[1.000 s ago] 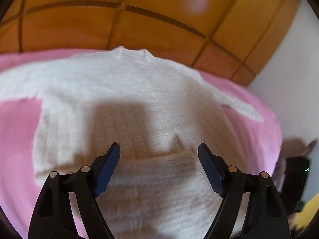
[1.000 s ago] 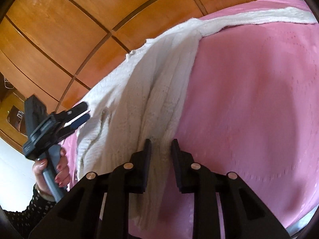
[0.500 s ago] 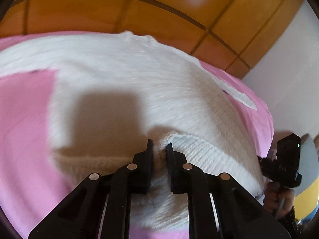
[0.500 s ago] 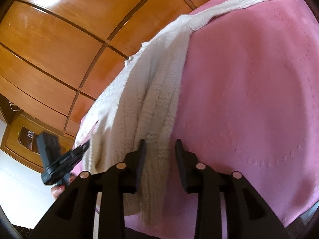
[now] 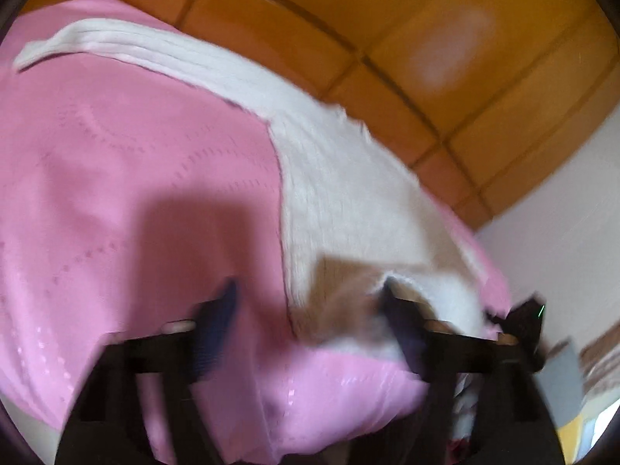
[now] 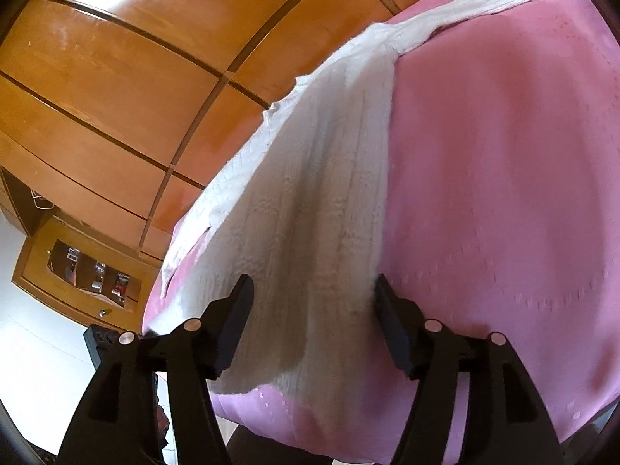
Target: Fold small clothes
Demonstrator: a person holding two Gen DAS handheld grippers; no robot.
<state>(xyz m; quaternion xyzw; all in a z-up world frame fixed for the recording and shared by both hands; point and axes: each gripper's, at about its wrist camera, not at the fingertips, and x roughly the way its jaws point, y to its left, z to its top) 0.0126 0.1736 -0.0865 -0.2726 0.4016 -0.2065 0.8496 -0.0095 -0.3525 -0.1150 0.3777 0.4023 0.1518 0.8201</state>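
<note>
A white knitted sweater (image 6: 321, 201) lies folded lengthwise on a pink bedspread (image 6: 503, 193), one sleeve stretched toward the far right. My right gripper (image 6: 312, 306) hovers over the sweater's near hem, its jaws opening, with the knit lying between them but not pressed. In the blurred left wrist view the sweater (image 5: 341, 186) runs from the far left sleeve down to the lower right. My left gripper (image 5: 310, 310) is spreading its jaws over the bedspread (image 5: 116, 193) at the sweater's left edge, and nothing is gripped.
A wooden panelled headboard (image 6: 135, 77) rises behind the bed. A wooden bedside cabinet (image 6: 77, 271) stands at the lower left of the right wrist view. A white wall (image 5: 562, 213) lies to the right in the left wrist view. The bed's near edge drops off below both grippers.
The left gripper shut on the sweater's hem, carried it sideways over the body, then released it and swung left. The right gripper let go of the sweater's edge and widened.
</note>
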